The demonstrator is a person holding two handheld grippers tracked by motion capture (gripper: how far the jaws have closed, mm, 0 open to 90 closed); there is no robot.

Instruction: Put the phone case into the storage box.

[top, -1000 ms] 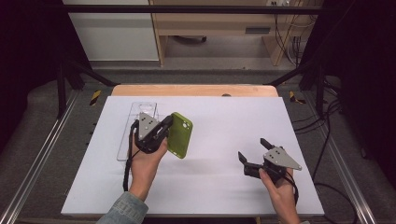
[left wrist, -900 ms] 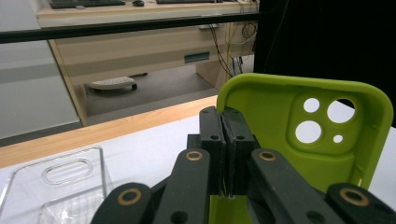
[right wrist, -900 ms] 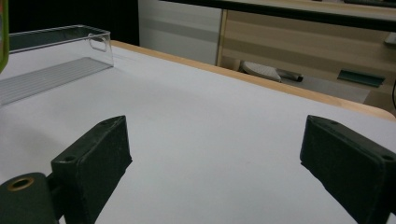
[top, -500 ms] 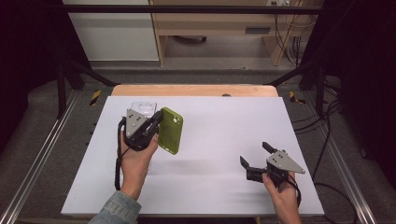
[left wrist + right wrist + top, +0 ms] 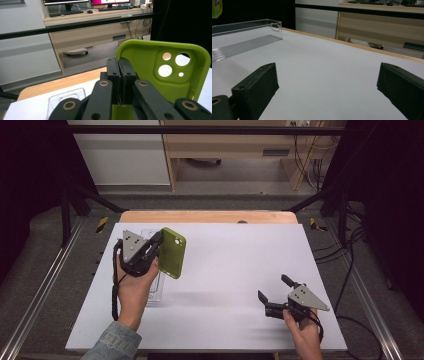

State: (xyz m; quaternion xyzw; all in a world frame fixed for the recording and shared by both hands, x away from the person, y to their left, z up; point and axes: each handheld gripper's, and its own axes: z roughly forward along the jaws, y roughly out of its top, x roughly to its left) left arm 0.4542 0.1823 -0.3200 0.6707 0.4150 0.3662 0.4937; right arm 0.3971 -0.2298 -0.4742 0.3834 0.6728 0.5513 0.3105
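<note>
1. Lime-green and matte, the phone case [image 5: 162,75] has a rubbery-looking shell with rounded corners and a raised rim; its hollow inside faces the left gripper view.
2. Round cut-outs pierce its camera corner: three larger holes and one tiny one. No brand or writing can be read on it.
3. Left gripper [image 5: 150,251], black with a grey three-cornered plate on top, has its jaws pressed together on the case's edge and holds the case upright above the left part of the worktop [image 5: 230,270].
4. Clear plastic tray [image 5: 155,287], long and shallow with a ribbed floor, lies on the worktop beneath the left hand [image 5: 132,287].
5. White and smooth, the worktop has a pale wooden strip along its far edge.
6. Right gripper [image 5: 272,295] sits low over the near right part of the worktop, jaws wide apart with nothing between them, well apart from the case.
</note>
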